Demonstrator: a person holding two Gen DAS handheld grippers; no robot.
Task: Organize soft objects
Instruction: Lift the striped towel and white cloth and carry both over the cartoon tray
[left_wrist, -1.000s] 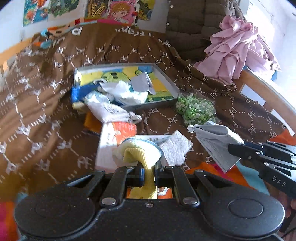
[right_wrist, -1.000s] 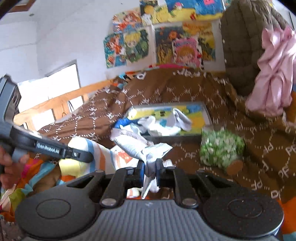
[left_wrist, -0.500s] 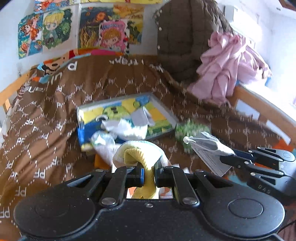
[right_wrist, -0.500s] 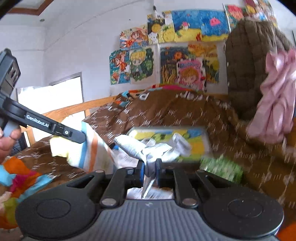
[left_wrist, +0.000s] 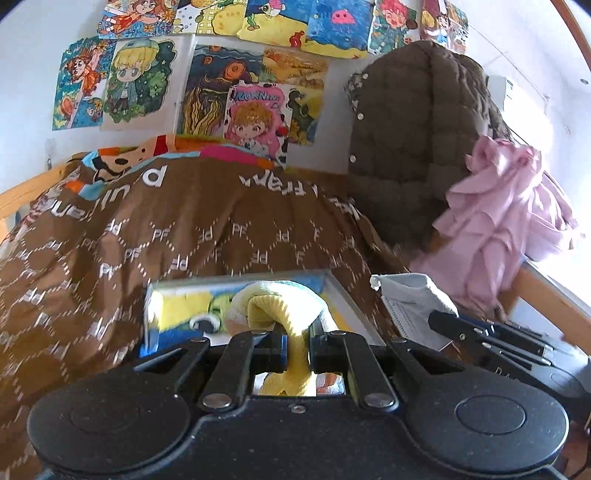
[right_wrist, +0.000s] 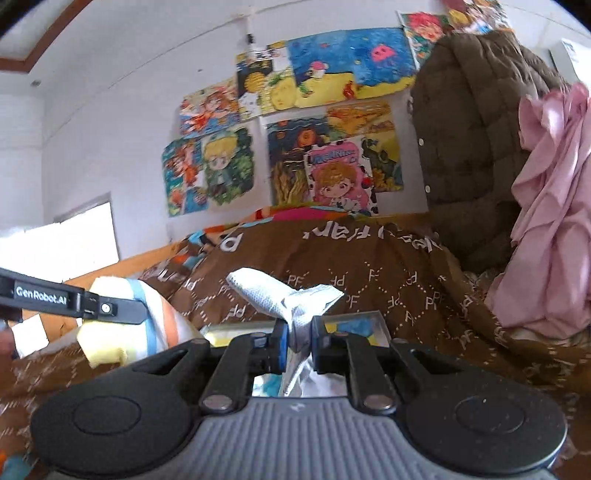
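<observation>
both claws, left & right, clamped tight, raised.

left gripper: black, silver screws | right gripper: ribbed grey body (blue pads)

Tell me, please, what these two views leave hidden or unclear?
- Tray contents: left wrist view, blocked by the sock and left gripper.
- Mask lower part: right wrist view, behind the right gripper.
- Blanket pattern: left wrist view, blurred at the left.
- Tray: right wrist view, only its rim shows.
</observation>
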